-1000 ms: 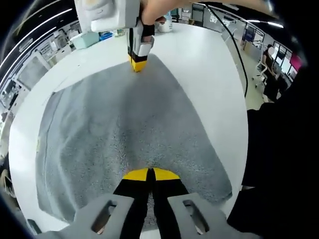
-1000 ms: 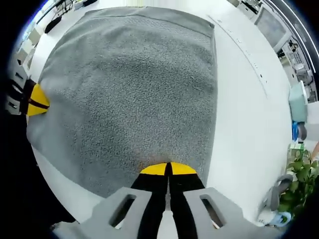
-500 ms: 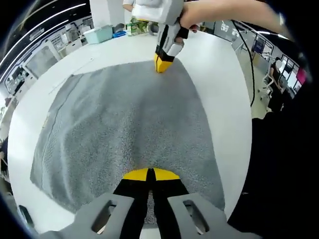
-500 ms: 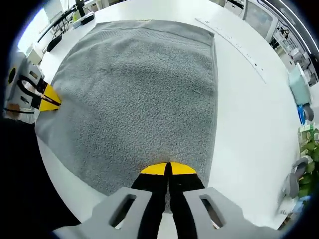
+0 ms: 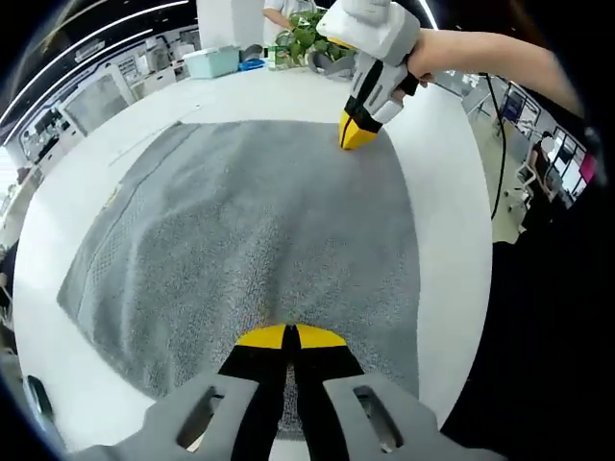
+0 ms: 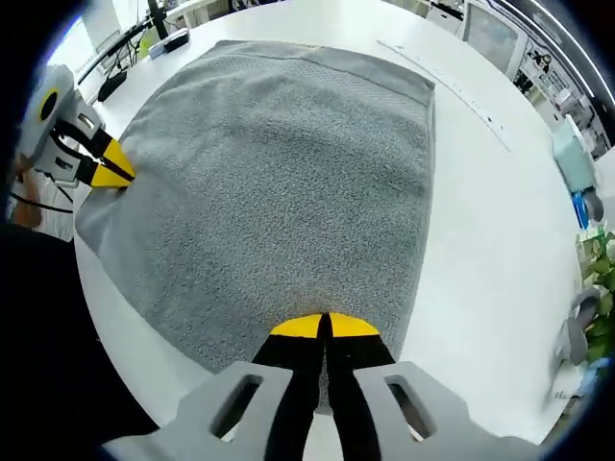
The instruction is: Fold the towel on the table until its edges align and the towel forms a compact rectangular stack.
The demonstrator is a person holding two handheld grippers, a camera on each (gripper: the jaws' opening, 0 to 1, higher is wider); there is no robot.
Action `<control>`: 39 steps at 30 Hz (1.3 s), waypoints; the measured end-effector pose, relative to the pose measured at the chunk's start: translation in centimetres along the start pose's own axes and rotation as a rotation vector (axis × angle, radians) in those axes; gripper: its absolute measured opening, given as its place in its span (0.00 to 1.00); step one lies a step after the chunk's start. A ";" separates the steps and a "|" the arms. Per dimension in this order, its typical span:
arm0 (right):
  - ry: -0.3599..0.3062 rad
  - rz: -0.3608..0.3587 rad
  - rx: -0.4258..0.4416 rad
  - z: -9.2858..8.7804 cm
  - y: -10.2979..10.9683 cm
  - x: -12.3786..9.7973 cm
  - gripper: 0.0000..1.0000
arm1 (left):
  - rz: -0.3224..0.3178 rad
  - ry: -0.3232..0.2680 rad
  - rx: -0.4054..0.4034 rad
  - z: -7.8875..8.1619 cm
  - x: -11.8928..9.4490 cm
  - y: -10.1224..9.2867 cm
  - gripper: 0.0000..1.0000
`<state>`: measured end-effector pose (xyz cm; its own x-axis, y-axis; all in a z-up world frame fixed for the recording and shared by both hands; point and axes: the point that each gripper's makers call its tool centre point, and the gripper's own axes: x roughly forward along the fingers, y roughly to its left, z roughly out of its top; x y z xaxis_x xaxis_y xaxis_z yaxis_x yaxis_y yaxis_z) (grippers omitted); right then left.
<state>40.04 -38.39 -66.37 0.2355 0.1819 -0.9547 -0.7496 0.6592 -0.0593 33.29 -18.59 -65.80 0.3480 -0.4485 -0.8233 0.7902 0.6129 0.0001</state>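
Grey towel (image 5: 250, 221) flat on white table (image 5: 442, 192), unfolded. L gripper (image 5: 288, 336) and R gripper (image 6: 322, 327) each pinching near-edge corner, jaws pressed together. Step: first fold. Next: lift both corners evenly, carry to far edge, align.

Open-plan office or lab floor. Round white table (image 5: 452, 182) under the tool; beyond its far edge, rows of desks with monitors (image 5: 91, 96), ceiling strip lights (image 5: 86, 43), a teal storage box (image 5: 213, 61), a potted plant (image 5: 306, 40). Black cable (image 5: 500, 144) trails off the table's right side.
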 end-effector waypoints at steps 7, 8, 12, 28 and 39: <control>-0.044 -0.002 0.014 -0.1 0.2 -0.1 0.00 | -0.009 -0.022 -0.042 0.0 0.0 0.2 0.02; -0.049 0.000 0.021 -0.1 0.3 -0.1 0.00 | -0.002 -0.022 -0.038 0.0 -0.1 0.3 0.02; -0.070 0.005 0.038 -0.4 0.9 -0.2 0.00 | 0.005 -0.027 -0.060 -0.1 -0.2 1.2 0.02; -0.082 0.051 0.070 -1.4 3.6 -0.7 0.00 | 0.020 -0.061 -0.142 -0.3 -0.3 3.0 0.02; -0.149 0.015 0.091 -2.6 5.0 -1.2 0.00 | 0.000 -0.061 -0.054 -0.2 -0.4 2.7 0.02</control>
<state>34.41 -37.20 -66.26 0.3184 0.2938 -0.9013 -0.6965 0.7175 -0.0122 35.21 -16.64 -65.62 0.3794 -0.4865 -0.7870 0.7622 0.6465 -0.0322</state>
